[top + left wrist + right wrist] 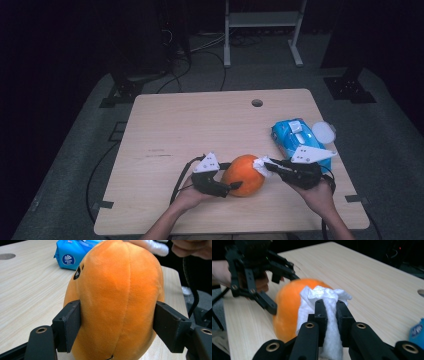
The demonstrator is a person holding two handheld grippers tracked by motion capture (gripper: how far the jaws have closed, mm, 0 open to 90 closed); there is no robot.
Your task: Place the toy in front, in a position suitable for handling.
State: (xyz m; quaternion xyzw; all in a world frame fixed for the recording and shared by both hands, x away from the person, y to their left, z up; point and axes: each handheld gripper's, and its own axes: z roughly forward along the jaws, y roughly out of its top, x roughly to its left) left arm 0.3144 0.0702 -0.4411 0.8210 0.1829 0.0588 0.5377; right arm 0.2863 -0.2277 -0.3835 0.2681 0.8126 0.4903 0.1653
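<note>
At the near edge of the bench (165, 120), two grippers are working on an orange plush toy (243, 175).

The left gripper (227, 189) is clasping the toy from the side, its fingers (68, 323) pressing into the plush at roughly half spread. The right gripper (264, 165) is pinching a white wipe (322, 298) tight between nearly closed fingers (320, 315) and holding it against the toy's top. A blue wipe pack (295, 137) is lying just beyond, beside a white lid (323, 131).
</note>
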